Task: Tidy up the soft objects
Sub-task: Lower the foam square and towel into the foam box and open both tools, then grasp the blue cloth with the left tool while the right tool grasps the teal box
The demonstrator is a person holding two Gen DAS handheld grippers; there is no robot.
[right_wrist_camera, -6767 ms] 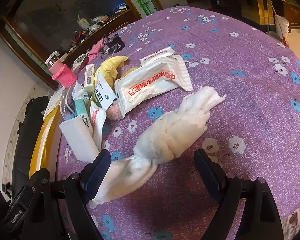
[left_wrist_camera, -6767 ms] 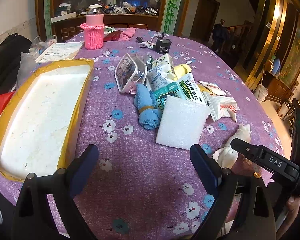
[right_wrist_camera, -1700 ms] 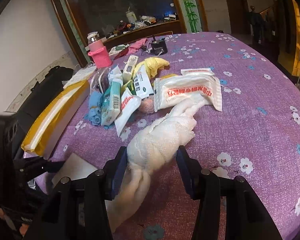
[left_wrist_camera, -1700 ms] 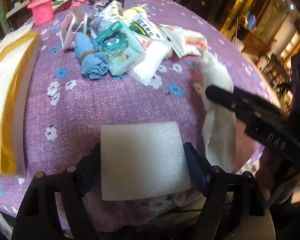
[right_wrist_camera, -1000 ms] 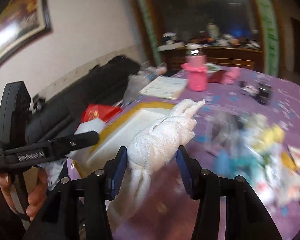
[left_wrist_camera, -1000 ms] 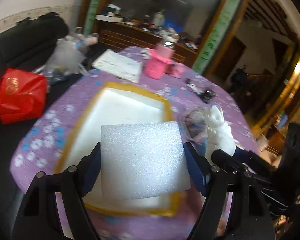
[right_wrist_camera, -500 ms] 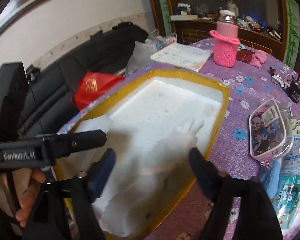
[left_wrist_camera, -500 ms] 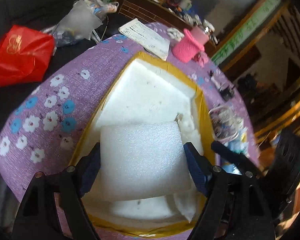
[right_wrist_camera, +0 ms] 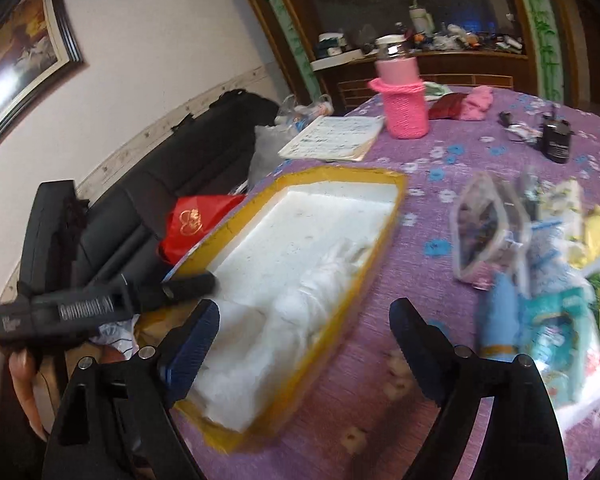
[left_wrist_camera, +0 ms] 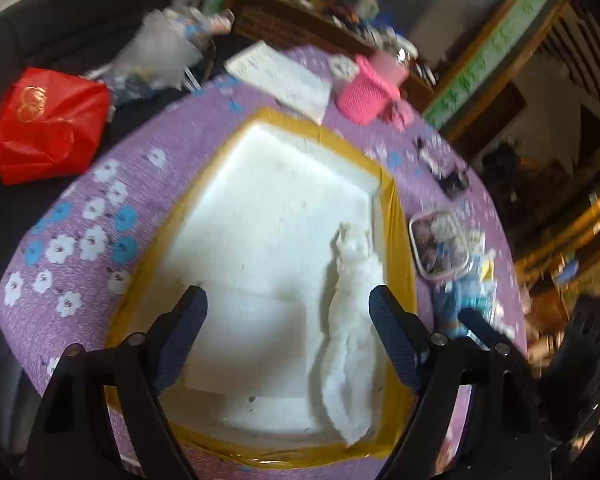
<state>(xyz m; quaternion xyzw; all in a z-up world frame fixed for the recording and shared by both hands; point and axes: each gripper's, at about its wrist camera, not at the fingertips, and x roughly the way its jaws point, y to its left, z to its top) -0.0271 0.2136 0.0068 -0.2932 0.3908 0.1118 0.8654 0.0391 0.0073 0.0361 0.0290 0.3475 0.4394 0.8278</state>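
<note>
A yellow-taped white foam box [left_wrist_camera: 400,232] lies on the purple flowered table; it also shows in the right wrist view [right_wrist_camera: 384,236]. A white foam sheet [left_wrist_camera: 256,340] lies flat in its near end. A knotted white cloth [left_wrist_camera: 352,312] lies along the box's right side, also visible in the right wrist view [right_wrist_camera: 312,288]. My left gripper [left_wrist_camera: 288,332] is open and empty above the foam sheet. My right gripper [right_wrist_camera: 304,344] is open and empty over the box's near right edge.
A pile of packets, a blue cloth [right_wrist_camera: 500,312] and a clear pouch [right_wrist_camera: 484,228] lies right of the box. A pink-sleeved bottle [right_wrist_camera: 404,100] and a notebook [right_wrist_camera: 336,140] stand behind it. A red bag [left_wrist_camera: 44,120] sits on the black sofa to the left.
Both grippers have opened. The foam sheet and the white cloth, held before, now lie inside the box. The right gripper has pulled back towards the box's right edge.
</note>
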